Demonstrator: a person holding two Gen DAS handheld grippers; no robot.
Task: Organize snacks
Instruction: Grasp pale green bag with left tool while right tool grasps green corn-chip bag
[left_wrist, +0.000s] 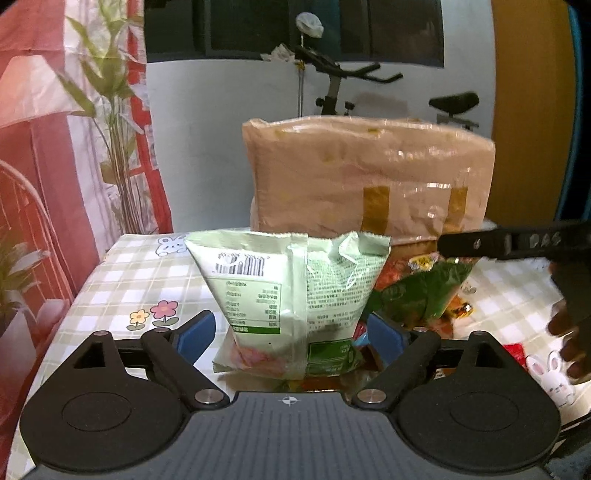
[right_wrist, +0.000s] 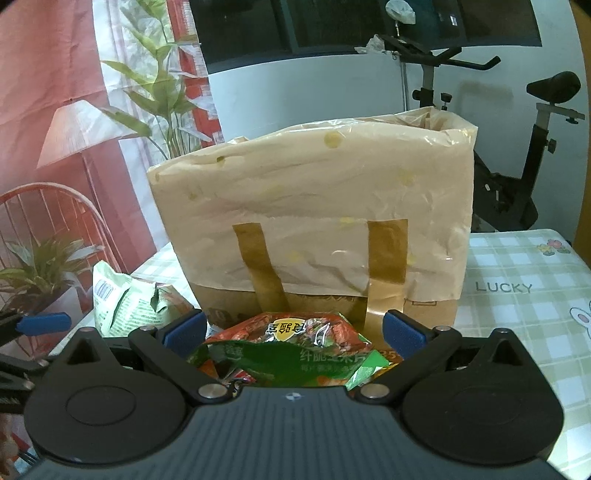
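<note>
The pale bag (left_wrist: 291, 295), likely light, puffy and crinkly, stands between the spread left gripper (left_wrist: 291, 334) pads, best pinched low at its sides, while the spread right gripper (right_wrist: 293, 330) straddles a green packet (right_wrist: 291, 350).

On the table (left_wrist: 122, 280) a paper bag lined with a plastic film (right_wrist: 314, 221) stands upright toward the far edge. Before it lies a heap of snack packets. A pale snack pouch (left_wrist: 295, 295) stands on end at the heap's left side, between the spread fingers of the left gripper (left_wrist: 291, 334). To its right, a leaf-printed snack packet (right_wrist: 295, 347) lies low in front of the bag's base, between the fingers of the right gripper (right_wrist: 293, 332). Behind the table stands an exercise bike (right_wrist: 517, 177); left of the table, potted plants (left_wrist: 110, 110) stand before a printed curtain (left_wrist: 29, 147).
</note>
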